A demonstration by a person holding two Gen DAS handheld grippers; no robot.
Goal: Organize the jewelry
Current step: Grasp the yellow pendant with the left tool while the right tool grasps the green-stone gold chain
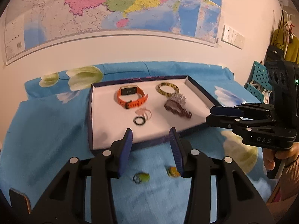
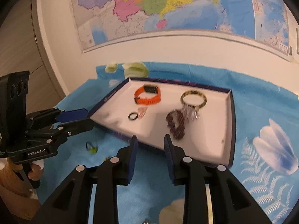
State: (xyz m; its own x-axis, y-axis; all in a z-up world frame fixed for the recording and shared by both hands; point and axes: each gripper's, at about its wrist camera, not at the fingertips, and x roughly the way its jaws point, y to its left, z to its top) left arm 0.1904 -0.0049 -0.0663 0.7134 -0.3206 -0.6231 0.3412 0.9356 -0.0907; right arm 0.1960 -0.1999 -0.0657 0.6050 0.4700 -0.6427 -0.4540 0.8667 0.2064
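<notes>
Orange watch (image 1: 130,98) sits buckled in tray (image 1: 89,112); both grippers (image 1: 151,145) (image 2: 150,150) part-open, holding nothing.

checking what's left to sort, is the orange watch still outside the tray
No, the orange watch lies inside the white tray, beside the yellow bangle.

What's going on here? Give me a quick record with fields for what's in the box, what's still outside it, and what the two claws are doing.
box: shallow white tray on blue cloth
inside: orange watch, yellow bangle, dark beaded bracelet, black ring
outside: two small pieces on the cloth
left gripper: open, empty
right gripper: open, empty
</notes>
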